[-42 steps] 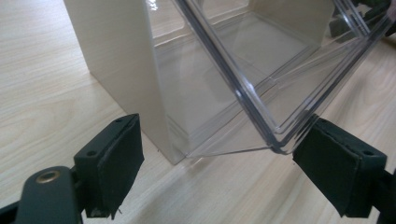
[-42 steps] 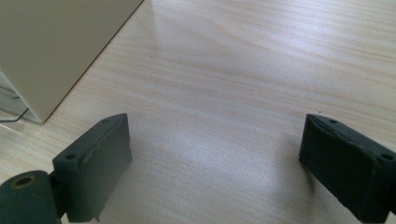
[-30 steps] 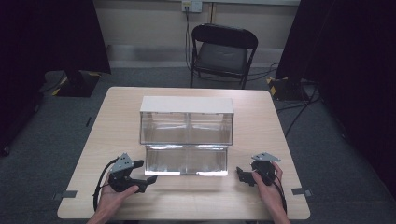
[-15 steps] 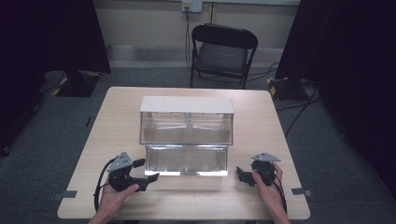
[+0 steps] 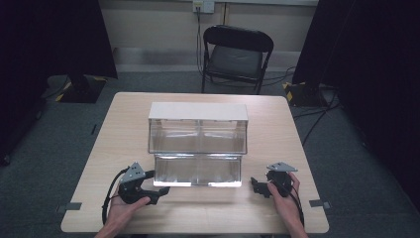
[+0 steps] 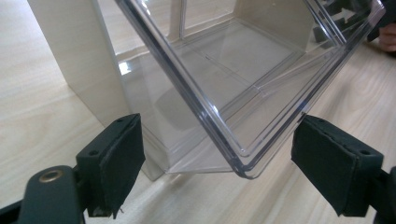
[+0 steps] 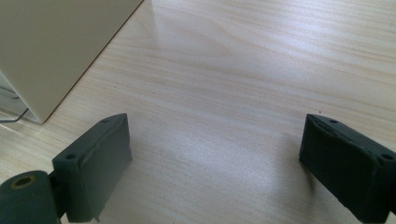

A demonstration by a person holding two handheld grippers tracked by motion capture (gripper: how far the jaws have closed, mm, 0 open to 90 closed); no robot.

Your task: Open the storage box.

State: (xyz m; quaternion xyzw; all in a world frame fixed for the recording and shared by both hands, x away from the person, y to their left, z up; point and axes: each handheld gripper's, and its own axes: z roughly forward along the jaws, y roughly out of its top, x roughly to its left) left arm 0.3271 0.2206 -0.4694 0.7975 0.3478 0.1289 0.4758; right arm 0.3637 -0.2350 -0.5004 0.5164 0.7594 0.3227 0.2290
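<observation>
A cabinet with a white top (image 5: 198,111) stands mid-table, its clear plastic drawer (image 5: 198,170) pulled out toward me. My left gripper (image 5: 159,193) sits at the drawer's front left corner. In the left gripper view that clear corner (image 6: 243,70) lies between the black pads (image 6: 116,163), which stand apart from it; the jaws have just been closing a little around it. The cabinet's pale side panel (image 6: 79,60) rises behind. My right gripper (image 5: 256,187) rests to the right of the drawer, open over bare wood (image 7: 215,163), with the cabinet side (image 7: 56,46) at its upper left.
The wooden table (image 5: 277,124) has bare room on both sides of the cabinet and along its front edge. A black folding chair (image 5: 235,54) stands behind the table. Dark curtains hang at left and right. The other hand (image 6: 387,37) shows past the drawer.
</observation>
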